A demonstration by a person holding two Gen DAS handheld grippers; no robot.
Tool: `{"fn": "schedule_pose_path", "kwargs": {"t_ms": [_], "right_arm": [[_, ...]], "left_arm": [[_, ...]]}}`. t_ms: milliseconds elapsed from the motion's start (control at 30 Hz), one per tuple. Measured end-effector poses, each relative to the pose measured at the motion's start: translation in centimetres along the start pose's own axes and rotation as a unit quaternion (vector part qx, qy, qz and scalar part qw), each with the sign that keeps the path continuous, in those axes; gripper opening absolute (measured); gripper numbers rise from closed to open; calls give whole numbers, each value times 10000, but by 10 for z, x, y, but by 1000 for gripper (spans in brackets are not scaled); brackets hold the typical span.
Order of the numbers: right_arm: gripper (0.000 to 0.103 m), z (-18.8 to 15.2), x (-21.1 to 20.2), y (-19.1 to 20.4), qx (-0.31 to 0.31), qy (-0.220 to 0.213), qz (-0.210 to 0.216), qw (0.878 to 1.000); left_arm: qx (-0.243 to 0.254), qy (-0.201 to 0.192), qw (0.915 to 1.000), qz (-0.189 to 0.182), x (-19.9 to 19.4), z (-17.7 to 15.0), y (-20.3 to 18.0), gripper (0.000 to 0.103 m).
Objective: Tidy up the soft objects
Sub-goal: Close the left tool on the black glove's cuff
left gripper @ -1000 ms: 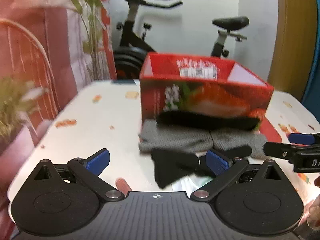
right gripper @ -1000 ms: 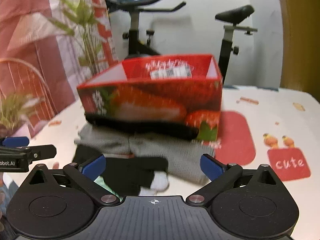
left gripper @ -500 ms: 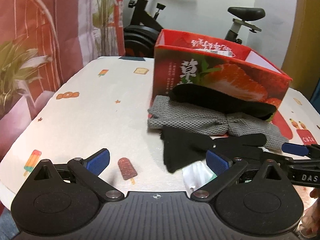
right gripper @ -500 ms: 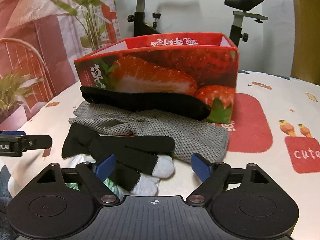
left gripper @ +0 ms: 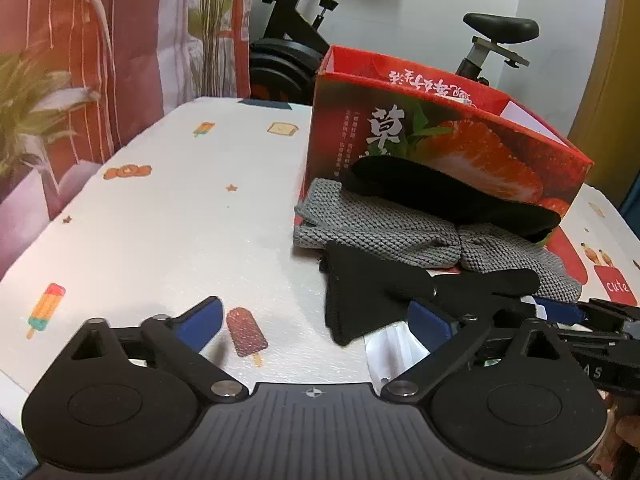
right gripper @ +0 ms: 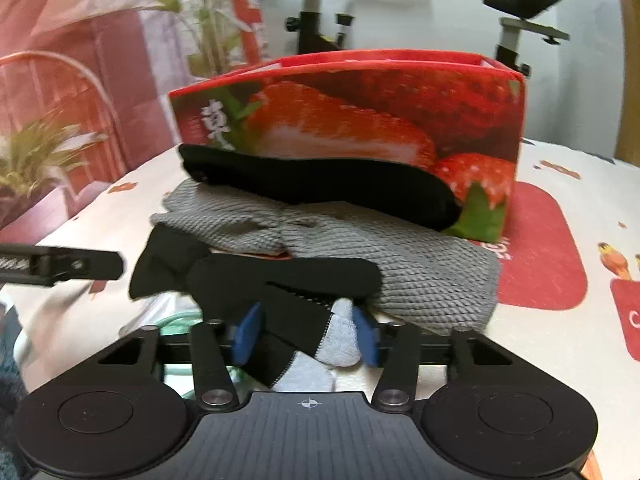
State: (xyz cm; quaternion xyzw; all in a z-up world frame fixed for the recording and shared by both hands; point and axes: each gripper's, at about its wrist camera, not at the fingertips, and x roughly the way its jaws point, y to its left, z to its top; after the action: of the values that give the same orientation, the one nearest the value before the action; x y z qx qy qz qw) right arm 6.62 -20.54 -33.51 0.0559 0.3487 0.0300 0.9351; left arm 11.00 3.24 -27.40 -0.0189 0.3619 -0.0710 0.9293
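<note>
On the white printed tablecloth (left gripper: 160, 240), a pile of soft things lay against the front of a red strawberry box (right gripper: 360, 120). A long black sock (right gripper: 320, 184) leaned on the box's front, two grey knitted pieces (right gripper: 420, 264) lay below it, and nearer the cameras were black socks with grey toes (right gripper: 304, 300), partly over a white plastic bag (left gripper: 388, 344).

The right gripper (right gripper: 306, 334) had its jaws closing, narrowed about halfway, with the grey toe (right gripper: 340, 340) of a black sock between the blue pads; the right pad seemed to touch the toe, while a gap showed beside the left pad, so no firm grip could be told. In the left wrist view this gripper came in from the right edge, low over the pile.

The left gripper (left gripper: 316, 326) stood wide, its jaws just beginning to close, over bare cloth with a printed ice lolly (left gripper: 246, 336) between its fingers; its right pad (left gripper: 430, 326) was at the edge of the bag and socks, holding nothing.

An exercise bike (left gripper: 304, 40) stood behind the table
</note>
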Motion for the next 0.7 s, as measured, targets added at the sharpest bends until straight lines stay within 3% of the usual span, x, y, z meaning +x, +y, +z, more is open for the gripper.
{"fn": "schedule_pose_path", "kwargs": {"t_ms": [67, 400, 600, 700], "right_arm": [[39, -1, -1, 2, -88, -21, 28, 10000], [35, -1, -1, -2, -2, -27, 172, 9998], [35, -2, 0, -2, 19, -19, 170, 9999], [35, -2, -1, -2, 21, -24, 164, 9999]], "left_arm": [[-41, 56, 10000, -61, 3, 0, 1, 95], [-270, 99, 9988, -406, 12, -1, 2, 68], [-858, 227, 9941, -624, 33, 8, 8, 68], [-924, 224, 9932, -678, 42, 12, 6, 67]]}}
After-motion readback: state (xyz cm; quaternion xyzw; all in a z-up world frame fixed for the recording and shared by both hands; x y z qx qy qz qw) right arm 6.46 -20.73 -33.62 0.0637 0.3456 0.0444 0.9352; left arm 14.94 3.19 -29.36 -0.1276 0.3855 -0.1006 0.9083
